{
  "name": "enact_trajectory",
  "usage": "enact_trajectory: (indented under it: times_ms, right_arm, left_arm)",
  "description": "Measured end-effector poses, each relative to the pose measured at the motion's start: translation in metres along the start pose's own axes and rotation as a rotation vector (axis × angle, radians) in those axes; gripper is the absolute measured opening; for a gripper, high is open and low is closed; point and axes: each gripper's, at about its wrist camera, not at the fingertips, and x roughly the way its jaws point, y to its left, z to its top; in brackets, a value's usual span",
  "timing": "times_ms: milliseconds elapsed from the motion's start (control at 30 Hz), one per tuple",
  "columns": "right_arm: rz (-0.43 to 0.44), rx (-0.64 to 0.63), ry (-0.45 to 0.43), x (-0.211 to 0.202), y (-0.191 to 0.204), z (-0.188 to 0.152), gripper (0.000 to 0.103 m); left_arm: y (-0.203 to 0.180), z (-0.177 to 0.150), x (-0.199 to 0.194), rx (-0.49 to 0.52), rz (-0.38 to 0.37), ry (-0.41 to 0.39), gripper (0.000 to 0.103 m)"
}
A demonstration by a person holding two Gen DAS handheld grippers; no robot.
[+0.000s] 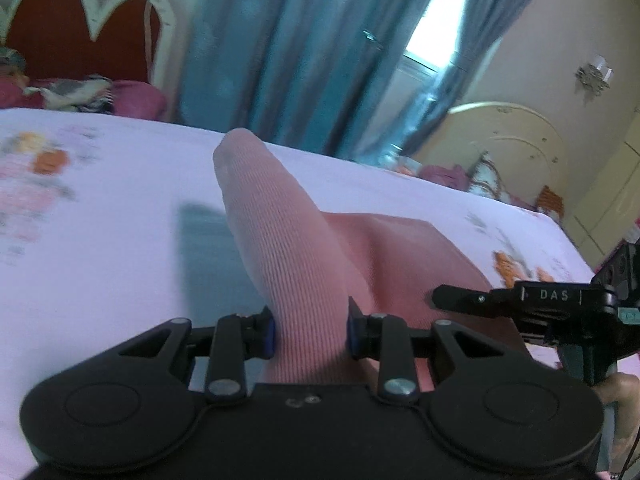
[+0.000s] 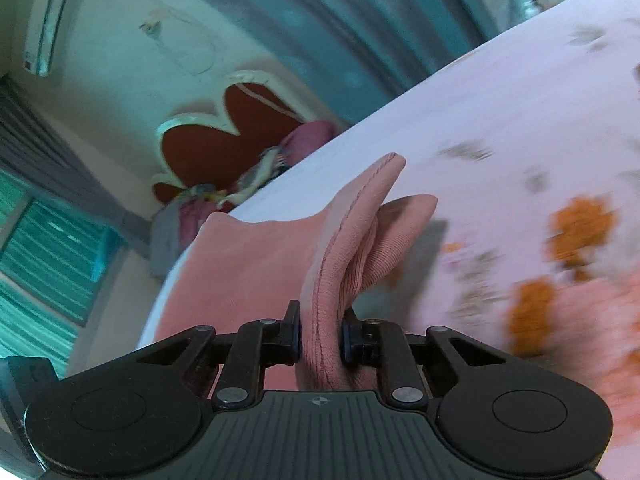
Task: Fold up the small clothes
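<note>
Pink ribbed cloth, a small garment (image 1: 288, 248), is lifted off the bed sheet (image 1: 100, 240) by 2 grippers at once. On the left wrist view, the left gripper (image 1: 310, 334) has its blue-padded jaws pressed against a raised fold of the garment, which stands up from between them and casts a shadow on the sheet. Part of the cloth still lies flat on the sheet to the right of that fold. At the right edge of this view the right gripper (image 1: 440, 298) reaches in over the flat pink part, with a hand (image 1: 618, 392) below it.

On the right wrist view, the right gripper (image 2: 320, 338) is clamped on a stitched hem of the same garment (image 2: 256, 264), the jaws nearly together with the cloth bunched between them. The hem curls up and away from the pads.

The sheet is pale with blurred orange flower prints (image 2: 580, 232). Behind the bed stand blue curtains (image 1: 304, 48) and a red headboard (image 1: 72, 28). No container shows in either view.
</note>
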Motion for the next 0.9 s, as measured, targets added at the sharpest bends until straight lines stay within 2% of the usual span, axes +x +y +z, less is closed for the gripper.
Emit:
enact_trajectory:
  times_ms: [167,233,267,300,367,400,433,500,633,667,733,800,900]
  right_arm:
    - [0.015,-0.005,0.045,0.055,0.026,-0.024,0.018]
    - [-0.035,-0.030,0.061,0.073,0.028,-0.033,0.018]
    - [-0.093,-0.047,0.049,0.077,0.027,-0.035,0.018]
    - [-0.143,-0.056,0.040,0.079,0.025,-0.036,0.019]
    - [-0.174,-0.047,0.039,0.079,0.017,-0.036,0.023]
    - [-0.203,-0.055,0.024,0.075,0.019,-0.035,0.026]
    - [-0.230,-0.076,0.002,0.070,0.022,-0.033,0.027]
    - [-0.262,-0.102,-0.034,0.059,0.030,-0.030,0.027]
    - [-0.247,-0.199,-0.072,0.029,0.058,-0.044,0.027]
    - [-0.246,-0.239,-0.071,0.027,0.068,-0.053,0.027]
    - [-0.261,-0.306,-0.055,0.027,0.081,-0.075,0.027]
    - [-0.278,-0.345,-0.031,0.030,0.086,-0.098,0.026]
    - [-0.387,-0.378,0.001,0.051,0.078,-0.123,0.026]
  left_arm:
    - [0.060,0.000,-0.008,0.005,0.071,0.014,0.029]
    - [0.074,-0.006,0.000,0.015,0.097,0.054,0.031]
    - [0.080,-0.010,0.004,0.013,0.106,0.069,0.033]
    - [0.086,-0.016,0.008,0.010,0.116,0.076,0.038]
    - [0.092,-0.021,0.008,0.002,0.126,0.058,0.051]
    - [0.090,-0.021,0.006,0.014,0.153,0.043,0.067]
    - [0.088,-0.022,0.002,0.035,0.187,0.026,0.071]
    - [0.080,-0.021,-0.013,0.074,0.215,-0.021,0.070]
    - [0.058,-0.029,-0.053,0.168,0.168,-0.118,0.067]
    - [0.052,-0.034,-0.056,0.194,0.150,-0.112,0.066]
    - [0.039,-0.048,-0.056,0.230,0.110,-0.081,0.055]
    - [0.032,-0.065,-0.048,0.257,0.098,-0.045,0.055]
    - [0.037,-0.081,-0.034,0.250,0.125,-0.002,0.055]
